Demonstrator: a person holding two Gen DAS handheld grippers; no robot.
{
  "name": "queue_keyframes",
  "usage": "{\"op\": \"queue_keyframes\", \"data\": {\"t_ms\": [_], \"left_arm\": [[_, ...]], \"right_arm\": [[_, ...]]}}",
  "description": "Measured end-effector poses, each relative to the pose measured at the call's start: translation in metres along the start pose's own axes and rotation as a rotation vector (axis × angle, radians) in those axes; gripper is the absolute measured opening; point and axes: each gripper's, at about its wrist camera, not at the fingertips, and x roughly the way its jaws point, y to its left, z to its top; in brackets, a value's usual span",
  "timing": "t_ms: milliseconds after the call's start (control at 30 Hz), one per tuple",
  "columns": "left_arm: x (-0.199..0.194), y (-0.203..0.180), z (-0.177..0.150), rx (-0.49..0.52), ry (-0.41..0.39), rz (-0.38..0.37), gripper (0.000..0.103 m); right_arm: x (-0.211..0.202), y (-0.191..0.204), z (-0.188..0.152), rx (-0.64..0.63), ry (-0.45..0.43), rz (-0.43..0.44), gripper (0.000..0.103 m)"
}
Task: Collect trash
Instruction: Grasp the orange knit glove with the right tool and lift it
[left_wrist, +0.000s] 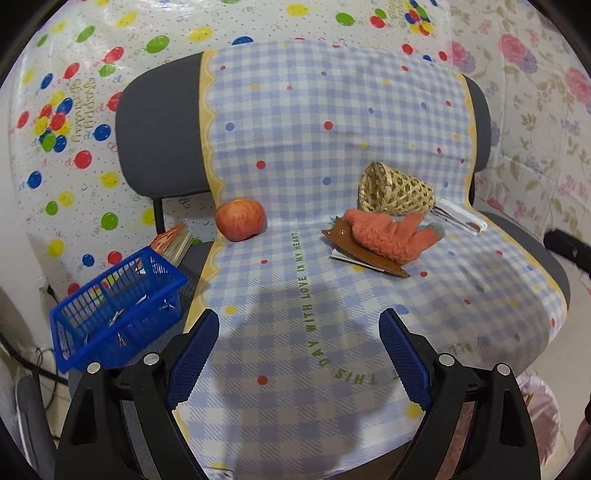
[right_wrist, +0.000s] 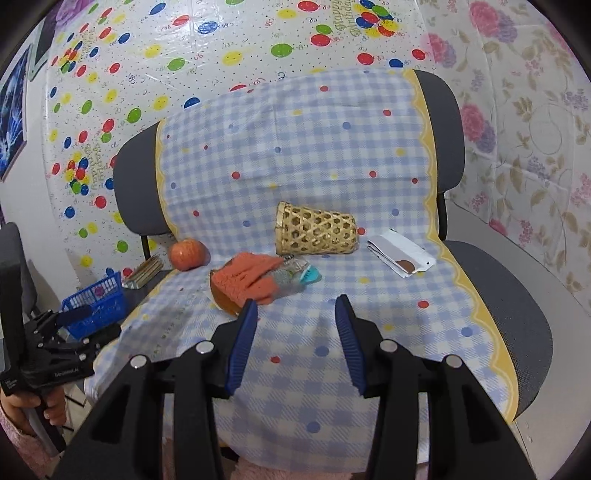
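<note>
You see a matt checked cloth (left_wrist: 288, 122) over the chair, a woven bamboo basket (right_wrist: 317, 229), a fuzzy orange knit glove (left_wrist: 388, 230), a glossy blue plastic basket (left_wrist: 110, 314), and textured blue pads (right_wrist: 242, 343) on black plastic claws.

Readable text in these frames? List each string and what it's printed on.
"DAY WITH LOVE IN MY HEART." and "THIS": green print on the checked cloth.
"Happy Birthday": balloon wall sheet, distorted, partly legible.
Label on the left tool body: too small to read.
White packet: no legible text.
</note>
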Motion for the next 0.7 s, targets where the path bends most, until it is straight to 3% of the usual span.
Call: {"op": "queue_keyframes", "data": {"t_ms": [167,433,567,700], "left_arm": [[0.009,-0.039,0.012,-0.019,0.009,-0.025,0.088],[0.005,-0.123,0.051,0.119,-0.078,-0.176,0.088],[0.008,-0.117,0.044,0.11,-0.044,-0.175,0.088],[0.018,-0.08,0.04,0.083,-0.035,-0.103,0.088]], "right_arm": [[-0.011,-0.035,0.001,-0.023,0.028,-0.027,0.043],[-0.053,-0.071,-0.017,0.068,0.005,-0.144,0.043],[-0.045,-0.058,-0.018,0.066,0.012,-0.109,0.044],[-0.015,-0.03,-0.009,0.052,0.025,-0.04,0.053]]}}
